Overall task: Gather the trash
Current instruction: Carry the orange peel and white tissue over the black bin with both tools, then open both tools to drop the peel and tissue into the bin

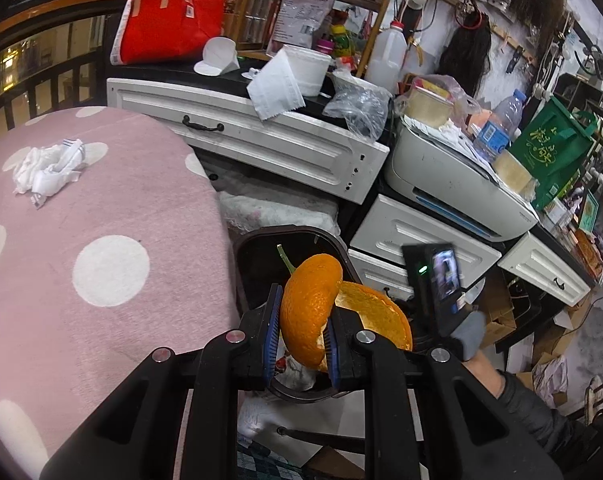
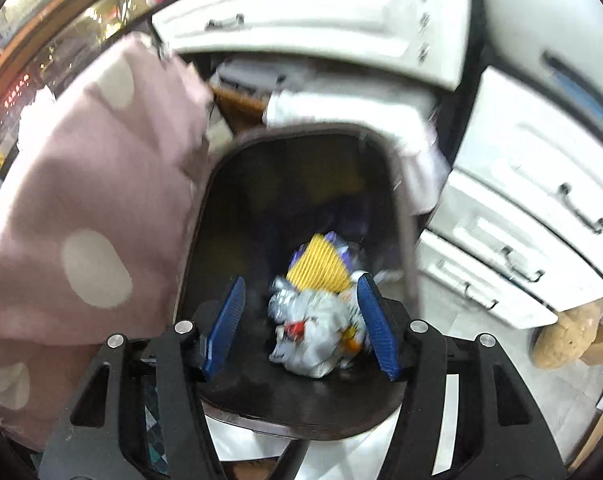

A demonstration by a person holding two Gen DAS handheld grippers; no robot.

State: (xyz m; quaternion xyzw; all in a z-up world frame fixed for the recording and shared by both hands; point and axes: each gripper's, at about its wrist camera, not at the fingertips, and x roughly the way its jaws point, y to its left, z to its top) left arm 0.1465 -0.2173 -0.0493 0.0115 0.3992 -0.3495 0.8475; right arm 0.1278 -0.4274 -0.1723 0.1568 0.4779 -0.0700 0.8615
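Note:
My left gripper is shut on an orange peel with a green stem and holds it above the dark trash bin beside the pink dotted surface. A crumpled white tissue lies on that pink surface at the far left. My right gripper is open and empty over the mouth of the same bin. Inside the bin lies a crumpled yellow and silver wrapper. The right wrist view is blurred.
The pink polka-dot cover fills the left. White drawers and a printer stand behind the bin, under cluttered bags, bottles and containers. The other hand with its gripper's screen is on the right. Boxes lie on the floor at the right.

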